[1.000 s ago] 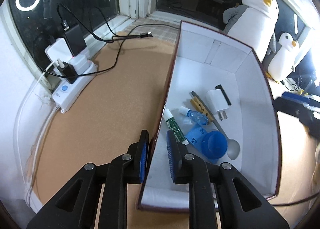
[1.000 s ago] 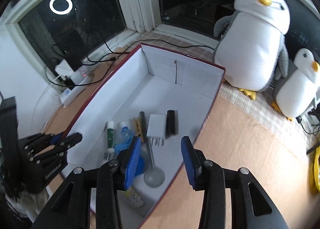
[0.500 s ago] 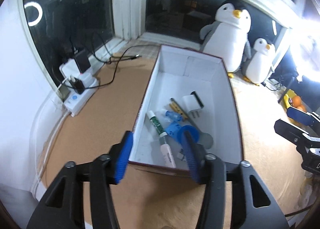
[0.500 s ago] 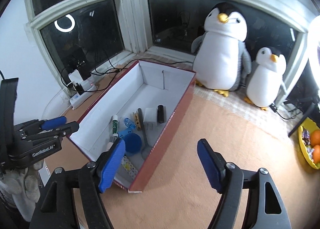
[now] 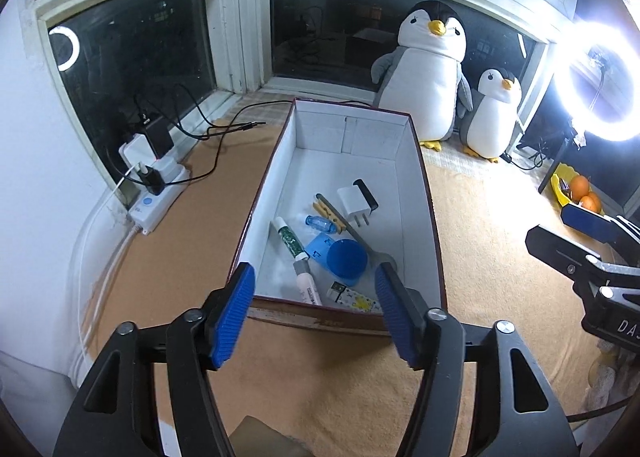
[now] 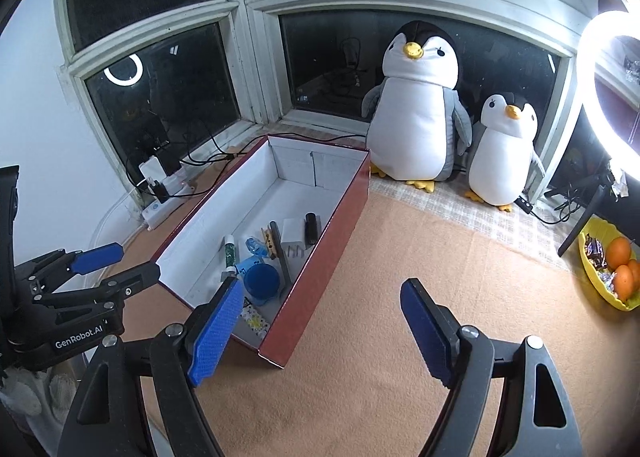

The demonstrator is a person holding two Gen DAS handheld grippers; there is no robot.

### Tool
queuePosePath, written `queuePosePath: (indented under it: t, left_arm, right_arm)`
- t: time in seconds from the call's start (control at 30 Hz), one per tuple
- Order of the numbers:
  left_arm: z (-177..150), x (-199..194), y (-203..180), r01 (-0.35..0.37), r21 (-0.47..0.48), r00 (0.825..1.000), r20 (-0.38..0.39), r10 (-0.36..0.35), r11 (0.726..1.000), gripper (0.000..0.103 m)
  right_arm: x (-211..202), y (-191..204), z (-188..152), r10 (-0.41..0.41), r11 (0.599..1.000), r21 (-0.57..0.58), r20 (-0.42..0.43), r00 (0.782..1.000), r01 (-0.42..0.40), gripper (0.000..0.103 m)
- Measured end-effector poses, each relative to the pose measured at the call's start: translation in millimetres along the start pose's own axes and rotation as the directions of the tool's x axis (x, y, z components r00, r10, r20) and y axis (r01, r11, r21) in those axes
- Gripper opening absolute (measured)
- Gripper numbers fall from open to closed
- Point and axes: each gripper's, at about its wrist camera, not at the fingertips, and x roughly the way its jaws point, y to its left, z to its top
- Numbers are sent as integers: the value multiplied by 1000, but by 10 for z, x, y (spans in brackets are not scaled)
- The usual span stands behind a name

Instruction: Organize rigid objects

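Small rigid items, among them a charger plug (image 5: 353,207), blue cup (image 5: 346,261) and marker (image 5: 289,238), lie gathered inside the box (image 5: 428,193) on the mat, so sorting looks finished, with left gripper (image 5: 314,313) and right gripper (image 6: 320,331) both spread wide, empty.

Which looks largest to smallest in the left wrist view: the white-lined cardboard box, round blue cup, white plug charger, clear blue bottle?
1. White-lined cardboard box, by far.
2. Round blue cup.
3. White plug charger; the cup sits nearer the camera, so these two are unsure.
4. Small clear blue bottle.
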Motion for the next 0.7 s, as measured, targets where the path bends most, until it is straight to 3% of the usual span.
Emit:
queuePosePath:
  t: [0.63, 0.7]
  left_arm:
    - [26, -57, -4, -2, -5, 1000, 11, 2, 1000, 69]
    - [35, -47, 5, -2, -8, 1000, 9, 2, 1000, 74]
  right_arm:
    - [34, -68, -42, -5, 1000, 23, -12, 1000, 5, 77]
    - [41, -71, -44, -6, 1000, 24, -15, 1000, 7, 77]
